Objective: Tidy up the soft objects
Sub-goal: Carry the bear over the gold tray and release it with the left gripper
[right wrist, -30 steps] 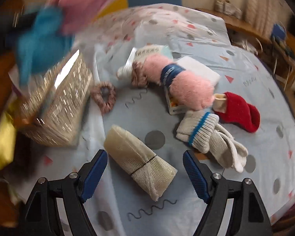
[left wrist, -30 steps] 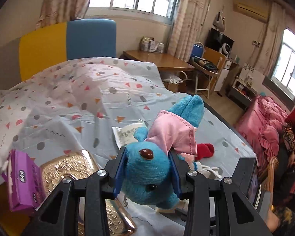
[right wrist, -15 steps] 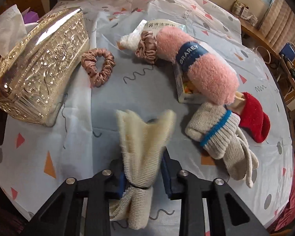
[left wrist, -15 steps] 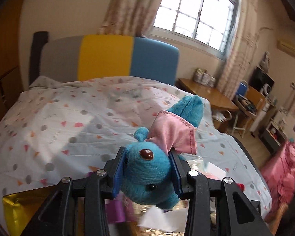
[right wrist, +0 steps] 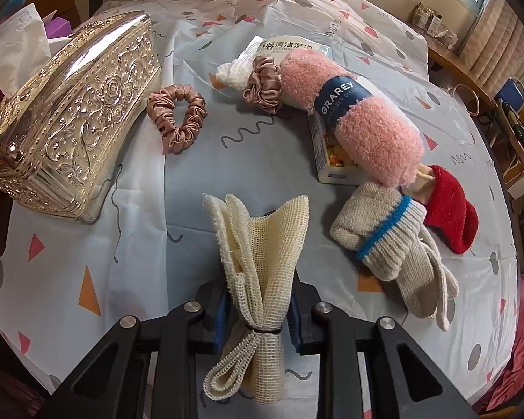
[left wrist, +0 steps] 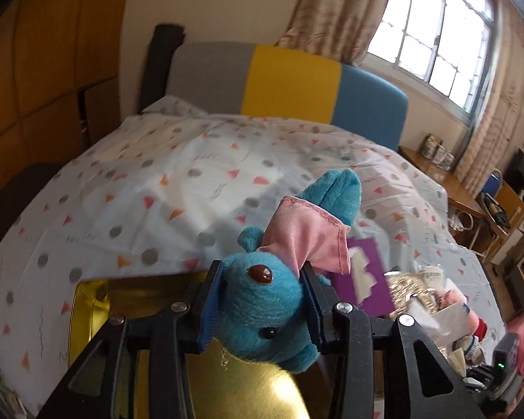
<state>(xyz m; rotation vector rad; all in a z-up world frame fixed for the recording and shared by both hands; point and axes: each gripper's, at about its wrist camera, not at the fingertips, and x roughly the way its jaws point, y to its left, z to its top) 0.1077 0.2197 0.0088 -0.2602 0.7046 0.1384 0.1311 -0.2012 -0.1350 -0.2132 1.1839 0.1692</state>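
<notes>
My left gripper [left wrist: 260,309] is shut on a blue plush toy [left wrist: 262,300] with a pink shirt, held in the air above a shiny gold box [left wrist: 241,384] at the bed's edge. My right gripper [right wrist: 258,309] is shut on a cream mesh cloth bundle [right wrist: 258,262] tied with a black band, lifted above the bed. On the bed lie a pink scrunchie [right wrist: 177,117], a second scrunchie [right wrist: 262,83], a pink fluffy towel roll [right wrist: 353,115], a cream sock with a blue stripe [right wrist: 377,237] and a red sock [right wrist: 450,209].
An ornate golden tissue box [right wrist: 70,115] stands at the left of the patterned bed sheet [right wrist: 262,160]. A wet-wipes pack [right wrist: 286,47] and a small carton [right wrist: 323,160] lie under the towel roll. A purple box [left wrist: 363,279] sits beside the plush. A headboard [left wrist: 290,80] stands behind.
My right gripper closed on the mesh cloth bundle and lifted it upright. My left gripper swung left with the plush, from over the bed's items to above the gold box.
</notes>
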